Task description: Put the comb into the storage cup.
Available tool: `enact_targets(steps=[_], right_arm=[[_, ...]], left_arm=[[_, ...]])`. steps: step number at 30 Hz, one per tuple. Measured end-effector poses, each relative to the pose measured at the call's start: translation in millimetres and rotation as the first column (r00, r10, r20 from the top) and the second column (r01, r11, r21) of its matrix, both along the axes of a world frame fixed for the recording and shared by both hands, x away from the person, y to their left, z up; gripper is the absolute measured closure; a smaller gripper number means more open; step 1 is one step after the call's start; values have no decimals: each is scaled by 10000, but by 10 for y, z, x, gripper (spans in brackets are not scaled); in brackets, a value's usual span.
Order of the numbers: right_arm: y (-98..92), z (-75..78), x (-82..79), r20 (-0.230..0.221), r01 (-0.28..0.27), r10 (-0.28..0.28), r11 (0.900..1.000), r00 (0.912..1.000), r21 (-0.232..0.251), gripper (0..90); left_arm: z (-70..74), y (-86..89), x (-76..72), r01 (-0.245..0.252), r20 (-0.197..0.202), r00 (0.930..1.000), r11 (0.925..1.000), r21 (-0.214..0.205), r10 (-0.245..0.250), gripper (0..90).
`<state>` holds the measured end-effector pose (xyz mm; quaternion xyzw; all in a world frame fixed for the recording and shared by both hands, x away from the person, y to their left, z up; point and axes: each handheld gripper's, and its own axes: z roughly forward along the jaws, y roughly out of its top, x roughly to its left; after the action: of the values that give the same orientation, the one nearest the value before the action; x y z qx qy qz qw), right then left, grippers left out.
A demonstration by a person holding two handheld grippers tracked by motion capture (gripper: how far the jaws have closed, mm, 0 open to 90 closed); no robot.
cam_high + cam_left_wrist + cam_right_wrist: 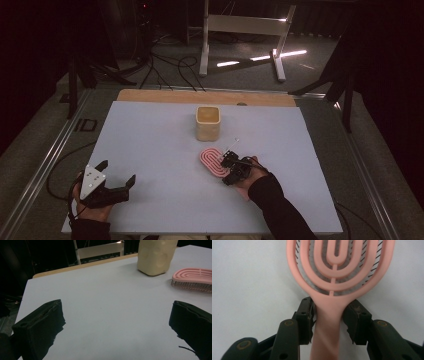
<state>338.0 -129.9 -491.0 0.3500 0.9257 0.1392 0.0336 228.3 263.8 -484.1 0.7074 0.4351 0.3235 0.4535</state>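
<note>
A pink vented hairbrush [212,161] [337,270] lies flat on the pale grey mat [150,140], right of centre, with its bristles down and its handle toward the person. My right gripper [228,170] [329,312] sits low over the handle's neck, and both black pads press its sides. At the mat's near left my left gripper [119,172] [117,315] rests with its jaws spread wide and nothing between them. From the left gripper view the brush [192,276] lies far off to the right.
A beige square-mouthed cup [207,122] [156,256] stands upright behind the brush, near the mat's far middle. A wooden strip [205,96] borders the far edge. Metal rails run along both table sides, and cables and a white stand lie on the floor beyond.
</note>
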Motion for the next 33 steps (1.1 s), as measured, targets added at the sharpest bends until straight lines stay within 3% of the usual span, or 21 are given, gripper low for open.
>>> enact_targets(steps=[18, 33], right_arm=[[15, 11, 9, -357, 56, -62, 9999, 9993, -161, 655], [0, 9, -2, -83, -261, 260, 9994, 9996, -238, 695]], left_arm=[[-7, -13, 6, 14, -51, 10000, 10000, 19, -14, 0], [-12, -17, 9, 19, -121, 9999, 10000, 58, -19, 0]])
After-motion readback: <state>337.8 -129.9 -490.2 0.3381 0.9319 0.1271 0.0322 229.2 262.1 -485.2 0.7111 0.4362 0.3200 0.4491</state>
